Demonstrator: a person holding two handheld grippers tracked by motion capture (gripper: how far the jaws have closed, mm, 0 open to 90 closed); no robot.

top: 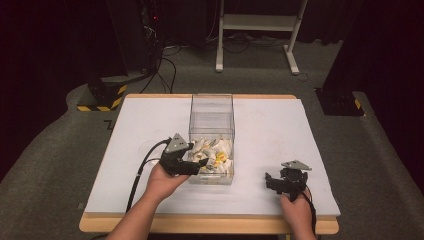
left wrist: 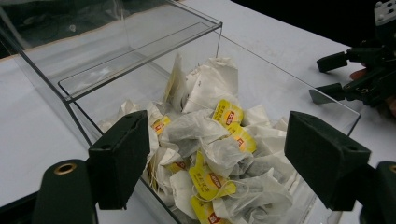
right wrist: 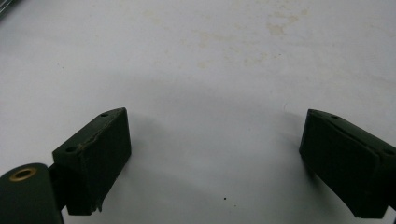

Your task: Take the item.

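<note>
Left gripper over tea bag box, right gripper idle on counter.
Counter (top: pixel 280 130): clear box (top: pixel 211 107) at centre, tea bags (left wrist: pixel 210 154) heaped at its near end. Left gripper (left wrist: pixel 219 163) spread above them, empty; right gripper (right wrist: pixel 215 158) spread, near right.

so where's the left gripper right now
In the high view the left gripper is at the left side of the clear box, fingers open and poised over the tea bags heaped at its near end.

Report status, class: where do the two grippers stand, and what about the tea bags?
Left gripper open, poised over the tea bags in the clear box. Right gripper open, empty, above bare table. Nothing blocking.
</note>
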